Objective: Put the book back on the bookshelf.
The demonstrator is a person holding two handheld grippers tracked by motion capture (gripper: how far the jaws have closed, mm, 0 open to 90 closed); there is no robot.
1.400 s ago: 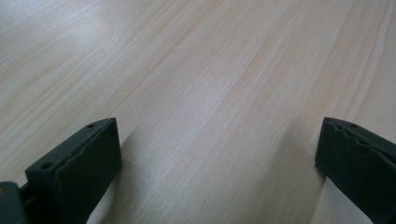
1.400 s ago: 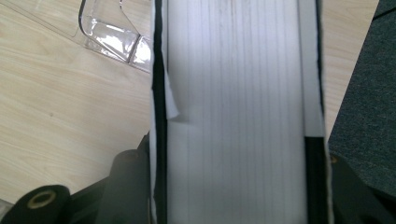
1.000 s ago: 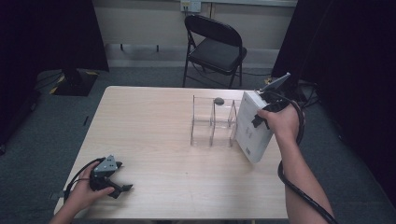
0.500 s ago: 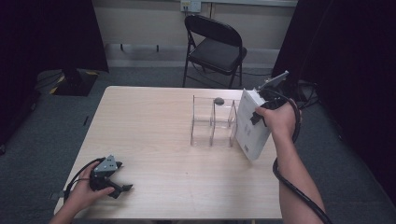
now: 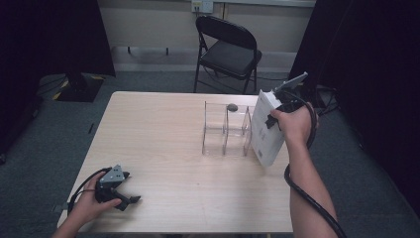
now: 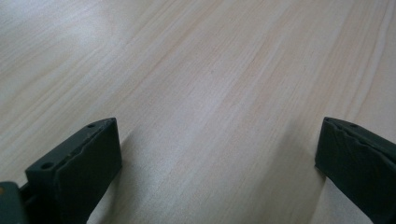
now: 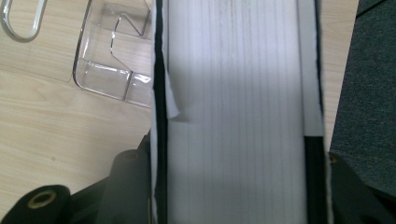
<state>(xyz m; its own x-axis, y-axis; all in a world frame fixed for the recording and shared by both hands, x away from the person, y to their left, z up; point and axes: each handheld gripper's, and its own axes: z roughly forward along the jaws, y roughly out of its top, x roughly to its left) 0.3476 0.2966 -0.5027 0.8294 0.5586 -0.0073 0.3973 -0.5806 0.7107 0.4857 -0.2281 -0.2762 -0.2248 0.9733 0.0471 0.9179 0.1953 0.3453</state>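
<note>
A thick white book (image 5: 266, 131) with black covers hangs tilted above the table's right edge, just right of a clear plastic rack (image 5: 225, 130) with upright dividers. My right gripper (image 5: 270, 110) is shut on the book's top end. In the right gripper view the white page block (image 7: 236, 93) runs between the two black jaws, with the rack (image 7: 112, 46) at the upper left. My left gripper (image 5: 126, 195) rests on the table's front left corner in a hand. Its jaws (image 6: 215, 158) stand wide open over bare wood.
The light wooden table (image 5: 158, 134) has open room between the two grippers. A small dark grey object (image 5: 232, 106) sits at the rack's far side. A black folding chair (image 5: 228, 47) stands behind the table. Dark carpet (image 7: 369, 70) lies past the right edge.
The right hand has lifted the book slightly, staying beside the rack. The left gripper has not moved.
</note>
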